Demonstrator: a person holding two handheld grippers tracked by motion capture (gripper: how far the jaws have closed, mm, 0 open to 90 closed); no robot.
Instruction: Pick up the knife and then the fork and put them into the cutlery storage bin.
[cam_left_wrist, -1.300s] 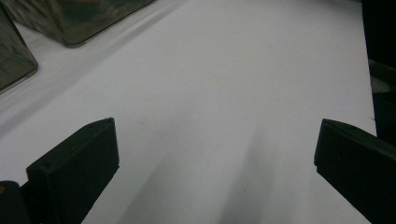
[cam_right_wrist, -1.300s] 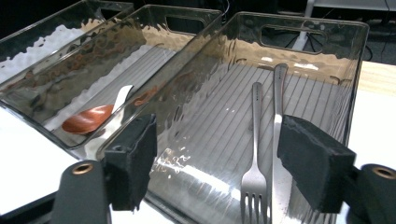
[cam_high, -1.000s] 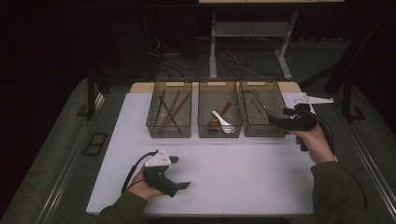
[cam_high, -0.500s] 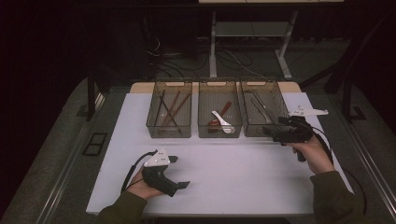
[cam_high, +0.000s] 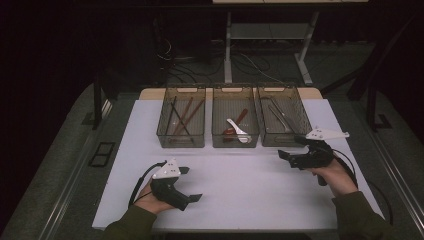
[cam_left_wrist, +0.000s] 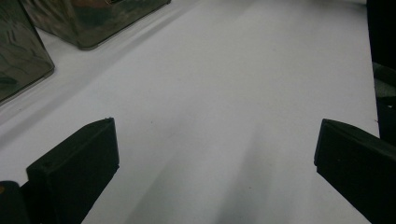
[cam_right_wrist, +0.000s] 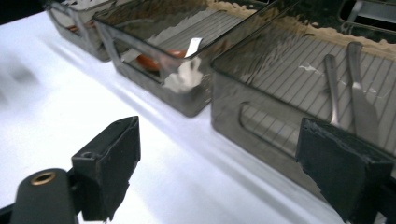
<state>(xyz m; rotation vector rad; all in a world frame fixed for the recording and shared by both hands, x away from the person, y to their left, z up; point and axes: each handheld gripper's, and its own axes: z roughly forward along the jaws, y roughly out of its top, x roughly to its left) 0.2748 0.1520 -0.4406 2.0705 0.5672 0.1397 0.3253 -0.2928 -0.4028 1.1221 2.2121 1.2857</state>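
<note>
Three smoky clear bins stand in a row at the back of the white table. The left bin holds chopsticks, the middle bin spoons, and the right bin metal cutlery. My right gripper is open and empty, just in front of the right bin. In the right gripper view, that gripper faces the bin's front wall, with metal cutlery inside. My left gripper rests open near the front left. In the left gripper view, it has only bare table between its jaws.
The table's front edge runs just below both hands. A dark floor with table legs and cables lies beyond the bins. In the left gripper view, bin corners show at the upper left.
My right gripper has drawn back from over the right bin toward the person and lower, to the table in front of it. The left gripper has stayed put.
</note>
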